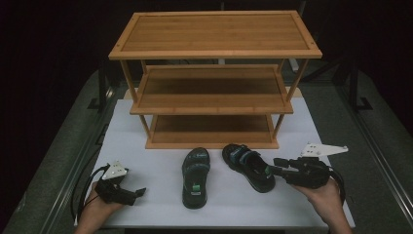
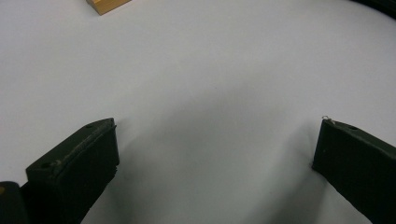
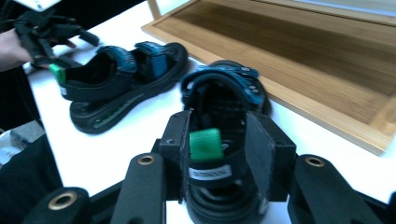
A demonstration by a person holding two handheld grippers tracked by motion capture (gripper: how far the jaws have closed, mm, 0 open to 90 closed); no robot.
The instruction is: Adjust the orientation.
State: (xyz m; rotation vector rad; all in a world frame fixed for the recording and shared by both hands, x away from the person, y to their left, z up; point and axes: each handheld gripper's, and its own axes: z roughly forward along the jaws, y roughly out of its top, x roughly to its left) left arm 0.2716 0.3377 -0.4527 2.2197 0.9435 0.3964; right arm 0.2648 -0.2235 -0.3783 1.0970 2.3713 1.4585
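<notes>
Hands are seen at the near edge of the white tabletop (image 1: 146,161), one hand-held gripper in each. Left hand-held gripper (image 1: 139,192) is held low at the near left; its jaws are spread wide w/ bare tabletop between them in the left gripper view, nothing gripped. Right hand-held gripper (image 3: 219,154) is brought in from the near right, jaws set either side of the heel of the right sandal (image 3: 224,112); both pads look pressed against the heel strap, w/ the green tab between them. That sandal is angled, toe pointing toward the rack. Left sandal (image 1: 196,176) is laid flat just beside it, approx. centre, untouched. Farther back, a three-tier bamboo shoe rack (image 1: 214,34) is stood on the tabletop, shelves bare.
</notes>
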